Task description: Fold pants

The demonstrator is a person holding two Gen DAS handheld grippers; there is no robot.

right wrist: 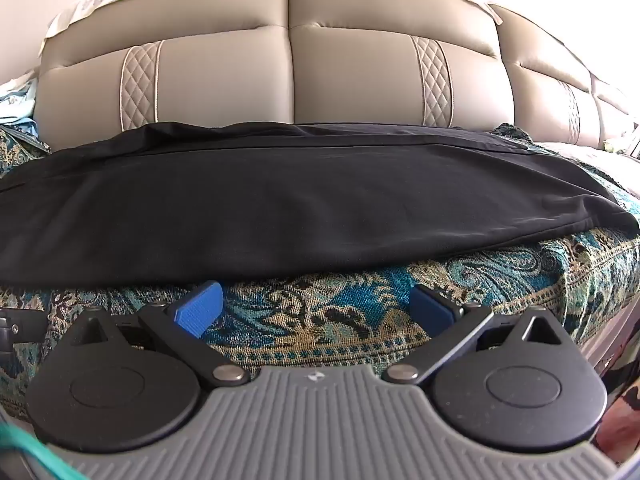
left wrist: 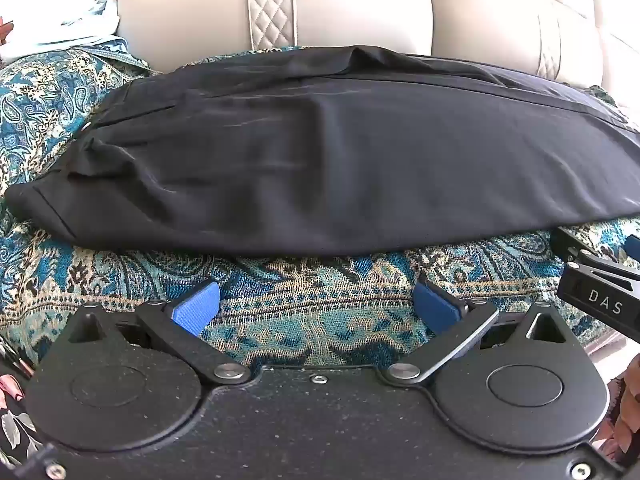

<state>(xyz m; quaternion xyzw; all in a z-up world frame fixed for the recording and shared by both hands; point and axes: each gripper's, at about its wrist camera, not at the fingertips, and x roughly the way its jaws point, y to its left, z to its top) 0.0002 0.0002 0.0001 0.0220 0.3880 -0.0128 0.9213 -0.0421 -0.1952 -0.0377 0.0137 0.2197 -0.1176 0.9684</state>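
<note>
I'm seeing plain black pants, no print on them, only faint pale streaks in the cloth. Under them, a throw in teal and blue with tan and black paisley and a tan border band. Behind, I've got a beige sofa back, smooth, with vertical strips of diamond quilting edged in cream. My left hand-held gripper shows bright blue pads on black arms over a speckled black body. My right hand-held gripper has the same blue pads on black, with a ribbed grey body. A floral fabric, pink and white on black, sits at my left edge.
</note>
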